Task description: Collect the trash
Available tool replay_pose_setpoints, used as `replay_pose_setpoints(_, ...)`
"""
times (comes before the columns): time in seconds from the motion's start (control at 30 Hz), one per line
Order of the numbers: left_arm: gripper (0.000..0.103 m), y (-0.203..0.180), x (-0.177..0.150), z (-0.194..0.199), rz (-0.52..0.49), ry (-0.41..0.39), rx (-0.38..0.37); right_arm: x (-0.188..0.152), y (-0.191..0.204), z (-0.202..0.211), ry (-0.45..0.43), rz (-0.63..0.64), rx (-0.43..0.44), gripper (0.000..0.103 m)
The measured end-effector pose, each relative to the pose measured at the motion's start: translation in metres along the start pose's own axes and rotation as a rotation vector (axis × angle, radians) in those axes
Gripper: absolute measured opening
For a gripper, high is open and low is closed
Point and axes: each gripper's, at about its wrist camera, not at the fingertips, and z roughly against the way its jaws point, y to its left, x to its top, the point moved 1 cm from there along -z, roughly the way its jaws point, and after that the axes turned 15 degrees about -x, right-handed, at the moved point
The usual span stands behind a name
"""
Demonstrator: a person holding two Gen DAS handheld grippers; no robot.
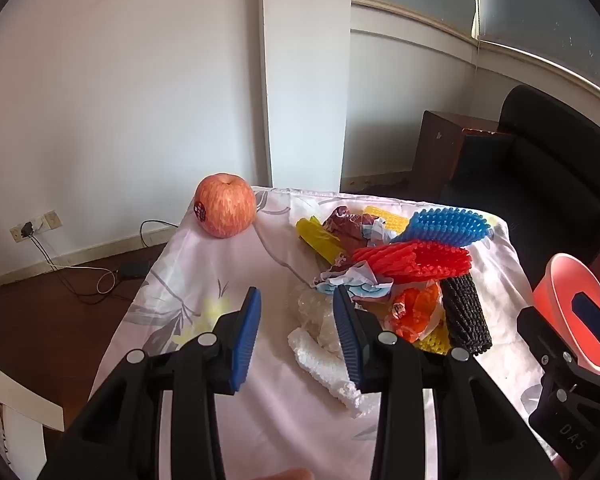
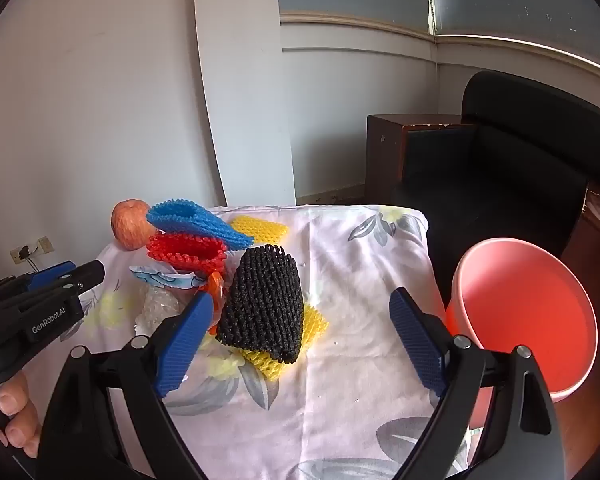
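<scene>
A pile of trash lies on the floral tablecloth (image 1: 220,280): a black foam net (image 2: 266,300), red foam net (image 1: 416,258), blue foam net (image 1: 446,222), yellow nets (image 2: 260,227), crumpled wrappers (image 1: 356,284), an orange wrapper (image 1: 416,312) and white bubble wrap (image 1: 324,356). My left gripper (image 1: 296,336) is open and empty, just left of the bubble wrap. My right gripper (image 2: 300,340) is open and empty, its jaws wide around the near end of the black net. A pink bin (image 2: 528,316) stands at the table's right edge.
An apple (image 1: 226,210) sits at the table's far left corner. A black armchair (image 2: 520,160) and a brown cabinet (image 2: 384,148) stand behind the table. Cables and a wall socket (image 1: 36,228) are on the left by the floor.
</scene>
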Motion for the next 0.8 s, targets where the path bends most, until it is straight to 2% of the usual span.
replay_pose_setpoints(0.8, 0.037, -0.0004, 0.0003, 0.0017, 0.013, 0.004, -0.008, 0.0016, -0.0005, 0.0022, -0.006, -0.001, -0.005, 0.090)
